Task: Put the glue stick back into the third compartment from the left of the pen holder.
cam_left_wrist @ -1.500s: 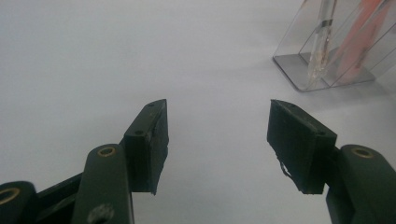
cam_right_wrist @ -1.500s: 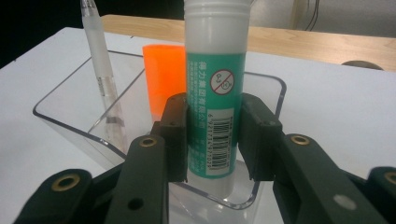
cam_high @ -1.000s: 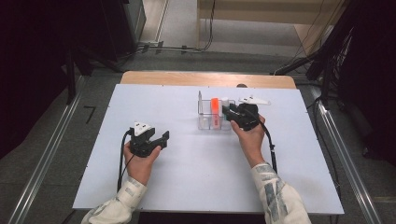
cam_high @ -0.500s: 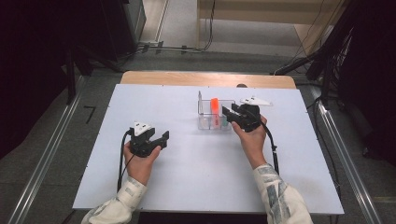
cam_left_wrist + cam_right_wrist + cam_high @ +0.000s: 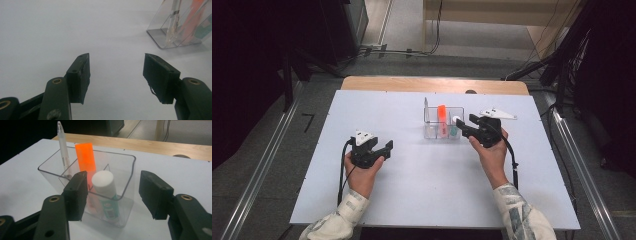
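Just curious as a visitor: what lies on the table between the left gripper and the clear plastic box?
Nothing: the high view shows bare white table between the left gripper and the clear box.

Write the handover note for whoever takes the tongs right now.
Right tongs: jaws have just been opening, nothing gripped, beside the clear organizer.
Left tongs: open, nothing between them, over bare table.
Things: glue stick, orange highlighter and pen stand in the organizer.
Done: glue stick looks placed and released.
Left: draw the right tongs clear; nothing else lies loose on the table.
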Available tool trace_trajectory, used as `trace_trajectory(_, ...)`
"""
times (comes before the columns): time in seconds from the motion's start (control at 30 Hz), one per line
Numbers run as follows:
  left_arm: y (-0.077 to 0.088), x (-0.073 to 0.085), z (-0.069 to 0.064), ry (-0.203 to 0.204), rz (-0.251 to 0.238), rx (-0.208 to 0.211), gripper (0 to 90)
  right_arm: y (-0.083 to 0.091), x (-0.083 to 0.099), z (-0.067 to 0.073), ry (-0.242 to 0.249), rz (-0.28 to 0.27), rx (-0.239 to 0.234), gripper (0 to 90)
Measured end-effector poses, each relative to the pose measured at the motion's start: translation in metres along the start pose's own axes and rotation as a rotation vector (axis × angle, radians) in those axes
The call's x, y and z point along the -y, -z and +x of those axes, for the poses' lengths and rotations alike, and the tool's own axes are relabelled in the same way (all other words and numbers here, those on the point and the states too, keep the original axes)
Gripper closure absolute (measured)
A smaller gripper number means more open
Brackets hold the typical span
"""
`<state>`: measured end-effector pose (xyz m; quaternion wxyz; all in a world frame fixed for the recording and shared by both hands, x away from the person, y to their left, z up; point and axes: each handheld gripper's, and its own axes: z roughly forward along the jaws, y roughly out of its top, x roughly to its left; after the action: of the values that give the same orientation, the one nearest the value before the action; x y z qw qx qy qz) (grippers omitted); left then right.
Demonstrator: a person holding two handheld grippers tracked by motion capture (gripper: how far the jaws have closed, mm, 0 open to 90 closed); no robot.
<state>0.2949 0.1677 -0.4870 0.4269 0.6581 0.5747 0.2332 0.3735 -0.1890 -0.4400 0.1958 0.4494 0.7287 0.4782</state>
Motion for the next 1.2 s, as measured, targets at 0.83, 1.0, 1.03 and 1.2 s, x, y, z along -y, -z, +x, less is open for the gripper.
trace_trajectory(0.83,0.000,0.001,0.003,0.020,0.005,-0.001,37.9,0.016,0.033,-0.009,0.027,0.107,0.016,23.2)
trace_trajectory(1.0,0.000,0.001,0.004,0.019,0.006,-0.004,37.9,0.022,0.037,-0.010,0.030,0.109,0.021,22.5)
trace_trajectory(1.03,0.000,0.001,0.004,0.019,0.007,-0.005,37.8,0.023,0.038,-0.010,0.036,0.108,0.023,22.4)
trace_trajectory(1.2,0.000,0.001,0.004,0.022,0.010,-0.007,36.8,0.029,0.042,-0.012,0.031,0.111,0.029,21.9)
